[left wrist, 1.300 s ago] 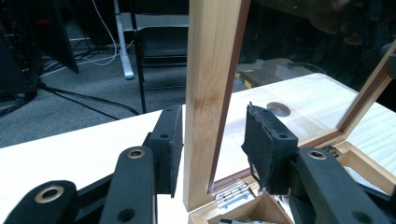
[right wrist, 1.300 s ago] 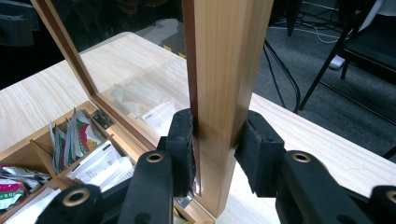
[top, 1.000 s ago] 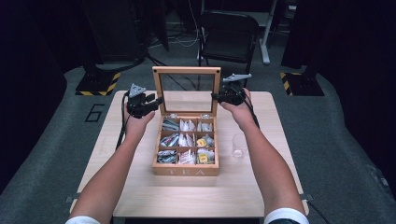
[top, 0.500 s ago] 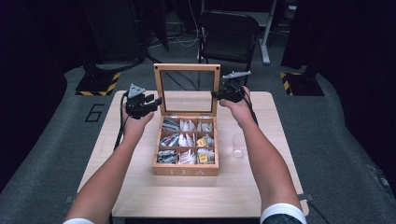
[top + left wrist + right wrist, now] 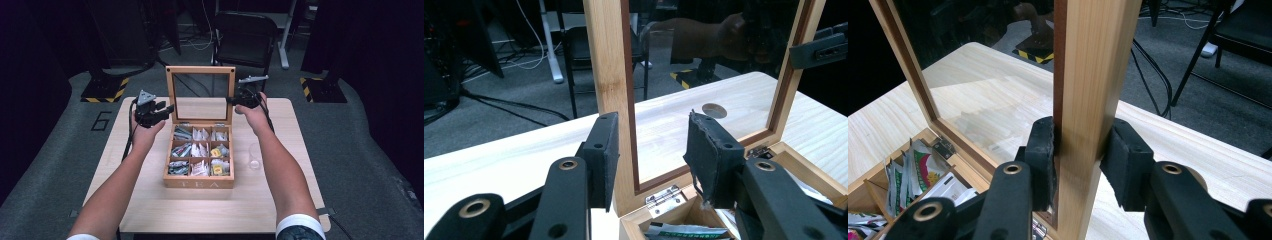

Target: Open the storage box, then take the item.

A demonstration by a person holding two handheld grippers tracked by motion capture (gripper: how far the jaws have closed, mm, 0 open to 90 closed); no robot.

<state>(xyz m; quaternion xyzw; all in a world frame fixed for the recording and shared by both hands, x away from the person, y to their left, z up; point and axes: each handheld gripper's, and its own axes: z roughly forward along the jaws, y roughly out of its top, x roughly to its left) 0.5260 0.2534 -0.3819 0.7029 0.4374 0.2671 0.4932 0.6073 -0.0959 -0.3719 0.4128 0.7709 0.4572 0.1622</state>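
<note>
A wooden tea box [image 5: 200,183] sits mid-table with its glass lid [image 5: 200,70] standing upright. Tea bags [image 5: 200,150] fill its compartments. My left gripper [image 5: 167,109] is at the lid's left stile [image 5: 609,60]. In the left gripper view [image 5: 651,135] the jaws are open, one pad by the stile's outer edge and the other well clear in front of the glass. My right gripper [image 5: 234,100] is on the lid's right stile [image 5: 1098,60]. In the right gripper view [image 5: 1080,135] both pads press on the wood.
A clear glass cup [image 5: 255,157] stands on the table [image 5: 150,210] just right of the box, under my right forearm. A black chair [image 5: 245,35] stands behind the table's far edge. Cables trail on the floor behind.
</note>
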